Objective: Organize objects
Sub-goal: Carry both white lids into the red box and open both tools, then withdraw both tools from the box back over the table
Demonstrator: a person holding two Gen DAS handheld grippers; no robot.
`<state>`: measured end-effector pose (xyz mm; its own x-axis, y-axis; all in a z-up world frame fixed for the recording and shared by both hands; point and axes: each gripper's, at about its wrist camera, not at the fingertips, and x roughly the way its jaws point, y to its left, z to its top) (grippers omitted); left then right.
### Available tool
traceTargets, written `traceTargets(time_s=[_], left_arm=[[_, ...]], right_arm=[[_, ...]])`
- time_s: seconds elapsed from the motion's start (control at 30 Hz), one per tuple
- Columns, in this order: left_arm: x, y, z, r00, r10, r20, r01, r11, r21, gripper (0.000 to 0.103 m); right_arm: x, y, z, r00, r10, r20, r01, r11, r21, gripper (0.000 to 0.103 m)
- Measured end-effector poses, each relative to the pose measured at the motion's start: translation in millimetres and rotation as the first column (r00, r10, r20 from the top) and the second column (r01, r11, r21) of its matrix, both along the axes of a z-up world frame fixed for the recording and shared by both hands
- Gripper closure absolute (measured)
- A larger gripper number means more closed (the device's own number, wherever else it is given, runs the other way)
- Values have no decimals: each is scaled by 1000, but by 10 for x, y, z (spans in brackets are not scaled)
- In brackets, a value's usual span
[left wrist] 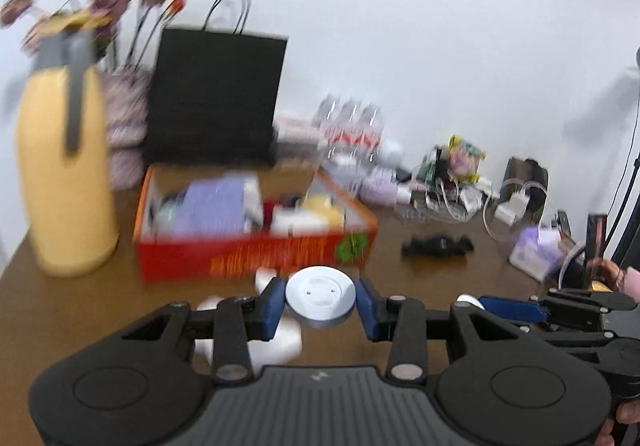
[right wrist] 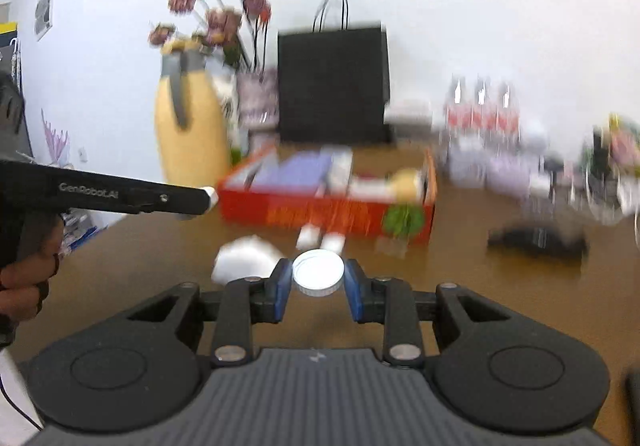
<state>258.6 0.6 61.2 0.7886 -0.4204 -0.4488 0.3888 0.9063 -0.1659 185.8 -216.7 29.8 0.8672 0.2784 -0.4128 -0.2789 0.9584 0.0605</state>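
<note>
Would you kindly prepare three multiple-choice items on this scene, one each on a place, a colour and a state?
1. Where does the black paper bag stand?
A. Behind the red box
B. On the floor
C. Inside the red box

2. What colour is the tall flask?
A. Green
B. Yellow
C. Blue

3. What is the right hand-held gripper doing?
A. Hanging open and empty
B. Gripping a white cap
C. Gripping the flask

Answers:
1. A, the bag rises just past the red box.
2. B, its body is yellow with a grey handle.
3. B, the white cap sits between its blue pads.
</note>
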Motion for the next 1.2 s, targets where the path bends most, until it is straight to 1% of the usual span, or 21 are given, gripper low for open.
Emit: traceTargets(time_s=[0.03, 0.1, 0.17, 0.23, 0.37, 0.4, 0.43, 0.5, 0.53, 0.57, 0.6, 0.63, 0.7, 0.77, 0.87, 0.93, 0.97, 1.0, 1.07, 1.17, 1.2], left_arm=[[195, -42, 57, 1000, 17, 14, -17, 1000, 13, 65], [565, -122, 98, 999, 37, 22, -38, 999, 31, 65], [993, -172, 56, 998, 64, -20, -63, 998, 15, 65], [1384, -177, -54, 994, 78, -82, -80, 997, -19, 65], [1938, -231, -341, 976, 139, -169, -151, 987, -58, 66], [2015, -216, -406, 974, 140, -177, -154, 986, -68, 63], [2095, -212, -486, 970, 149, -191, -168, 982, -87, 52], [2216, -158, -663, 960, 159, -233, -197, 969, -150, 36], [2290, -157, -723, 952, 150, -266, -196, 968, -156, 36], [2360, -157, -745, 944, 134, -301, -182, 973, -139, 37], [2372, -131, -734, 944, 126, -304, -176, 974, -142, 37], [2357, -89, -704, 947, 136, -290, -188, 969, -159, 35], [2312, -47, -611, 956, 140, -256, -186, 968, -166, 32], [2255, -54, -499, 964, 154, -219, -186, 973, -135, 32], [2065, -116, -289, 972, 196, -127, -202, 979, -41, 32], [1829, -120, -159, 980, 193, -57, -193, 981, -1, 27], [1717, -110, -108, 982, 187, -38, -187, 982, 1, 25], [1572, -94, -60, 984, 177, -27, -177, 984, -3, 22], [1289, -89, 11, 990, 141, -16, -141, 990, 19, 22], [698, -66, 51, 995, 98, 35, -100, 993, 66, 17], [486, -46, 40, 995, 85, 47, -88, 993, 74, 16]], right_arm=[[207, -44, 82, 1000, -3, 15, 3, 1000, 7, 74], [635, -142, 178, 1000, -12, -1, 12, 998, 55, 74], [1144, -260, 199, 999, 0, -51, 8, 990, 142, 74], [1606, -328, 133, 994, -24, -102, 43, 982, 185, 74], [2196, -316, -74, 984, -125, -125, 145, 976, 166, 72], [2306, -322, -144, 980, -148, -132, 169, 971, 168, 59], [2443, -331, -228, 973, -163, -165, 192, 965, 177, 41], [2564, -398, -348, 968, -172, -183, 211, 952, 220, 37], [2552, -458, -389, 964, -189, -190, 232, 942, 241, 35], [2564, -491, -402, 960, -185, -211, 234, 943, 237, 35], [2547, -520, -401, 962, -179, -208, 225, 947, 230, 35], [2516, -558, -379, 964, -191, -185, 231, 946, 227, 27], [2489, -606, -353, 963, -215, -166, 248, 944, 219, 21], [2462, -607, -357, 963, -209, -167, 244, 944, 224, 21], [2396, -532, -337, 967, -190, -170, 226, 947, 229, 21], [2266, -457, -262, 976, -164, -141, 193, 955, 224, 21], [2172, -414, -218, 980, -153, -130, 178, 962, 207, 21], [2057, -371, -179, 982, -147, -120, 168, 968, 186, 20], [1792, -296, -128, 987, -117, -107, 131, 982, 139, 20], [1286, -194, -85, 994, -74, -80, 80, 994, 70, 13], [1074, -155, -79, 996, -61, -68, 64, 997, 43, 9]])
